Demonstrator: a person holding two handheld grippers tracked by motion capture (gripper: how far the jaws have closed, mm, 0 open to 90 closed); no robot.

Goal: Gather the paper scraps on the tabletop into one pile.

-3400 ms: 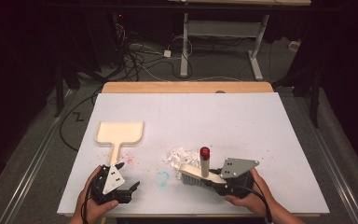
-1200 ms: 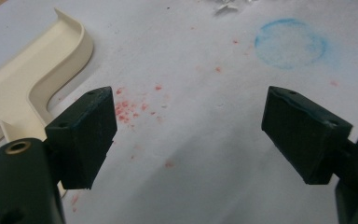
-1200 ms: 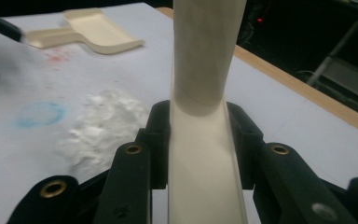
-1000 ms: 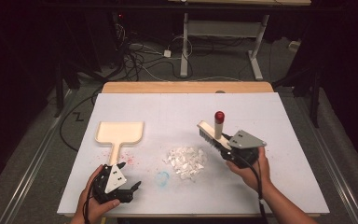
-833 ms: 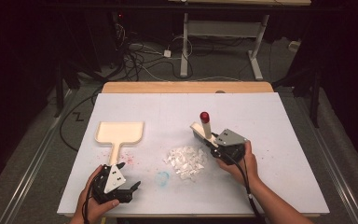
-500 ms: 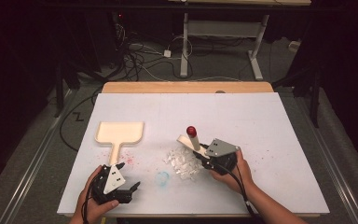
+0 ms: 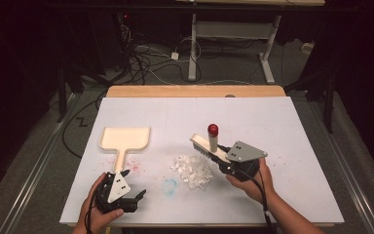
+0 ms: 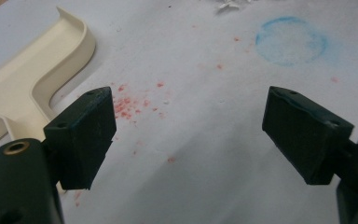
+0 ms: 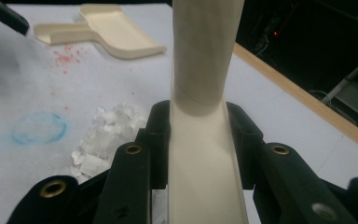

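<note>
Near the tabletop's (image 7: 292,117) front-left corner, the left hand-held gripper (image 7: 126,197) rests with jaws spread, grasping nothing. Just beyond it lies the cream dustpan (image 7: 125,139), its handle pointing at that front edge. The pile of white scraps (image 7: 192,169) sits mid-tabletop. Just right of it, the right hand-held gripper (image 7: 226,165) is clenched on the brush (image 7: 209,145). With the dustpan unheld, a hard sweep could shove it away, scattering scraps toward the left edge.

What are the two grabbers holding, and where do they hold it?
The right gripper is shut on the brush, gripping its cream body just below the handle. The left gripper is open and holds nothing.
</note>
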